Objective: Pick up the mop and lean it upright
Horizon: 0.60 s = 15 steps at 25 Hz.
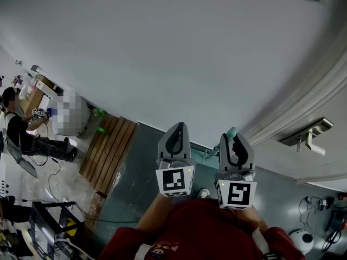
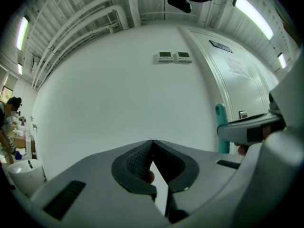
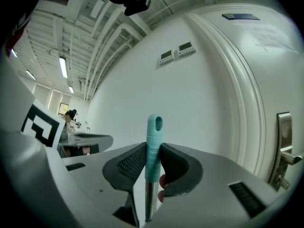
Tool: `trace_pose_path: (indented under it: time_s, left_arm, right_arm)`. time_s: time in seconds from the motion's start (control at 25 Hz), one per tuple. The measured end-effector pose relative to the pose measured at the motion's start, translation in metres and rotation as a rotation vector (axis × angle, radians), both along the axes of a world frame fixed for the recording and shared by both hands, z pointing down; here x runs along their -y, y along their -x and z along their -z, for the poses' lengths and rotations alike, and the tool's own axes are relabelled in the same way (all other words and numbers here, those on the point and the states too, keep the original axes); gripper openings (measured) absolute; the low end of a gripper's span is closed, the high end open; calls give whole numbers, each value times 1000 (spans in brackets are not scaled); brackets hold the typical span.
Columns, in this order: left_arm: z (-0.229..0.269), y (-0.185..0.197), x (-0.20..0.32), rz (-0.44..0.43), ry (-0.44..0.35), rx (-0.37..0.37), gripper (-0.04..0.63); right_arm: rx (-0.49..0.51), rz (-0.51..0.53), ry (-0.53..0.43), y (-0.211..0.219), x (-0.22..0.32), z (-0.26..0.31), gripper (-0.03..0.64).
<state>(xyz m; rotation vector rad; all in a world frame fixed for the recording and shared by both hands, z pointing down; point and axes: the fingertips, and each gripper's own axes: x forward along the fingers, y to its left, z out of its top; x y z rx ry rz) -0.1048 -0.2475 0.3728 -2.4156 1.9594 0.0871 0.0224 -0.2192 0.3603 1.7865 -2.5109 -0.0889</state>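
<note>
Teal plastic covers the top of the mop (image 3: 154, 127) handle. The handle stands upright with its long axis vertical. Its holed tip points at the ceiling, and a steel shaft runs down below the grip. The right tongs (image 3: 153, 148) are clamped on the teal grip, set narrow, with one ribbed pad on each side. The left tongs (image 2: 152, 142) are closed tip to tip with nothing between them, and sit just beside the right pair. Each pair carries a cube with black-and-white square markers.

A plain white wall (image 2: 118, 94) faces the mop at close range, with two small control panels (image 2: 173, 57) high on it. To the right is a white door (image 3: 280, 80) with a metal lever (image 1: 309, 137). A dark plate (image 3: 242, 16) over the door is too small to read.

The floor (image 1: 141, 177) is grey. A wooden pallet (image 1: 108, 153) lies on it by the wall. Beyond the pallet is a person (image 1: 21, 129), with cables nearby. Strip lights and pipes run along the ceiling.
</note>
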Motion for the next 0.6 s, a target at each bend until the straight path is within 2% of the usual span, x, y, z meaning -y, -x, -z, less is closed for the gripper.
trace_pose_path:
  time_s: [0.16,0.44,0.6]
  left_arm:
    - [-2,6,1,9,12,-12,15]
    - [12,2,2,14,-28,-37,15]
    - [17,-2,1,5,-53,-16,14]
  right_arm:
    - [18,3,-58,1,-2,26,106]
    - [-1,-18,-41,-5,5,17,106]
    - [1,-21,-39,-4,5,17,106]
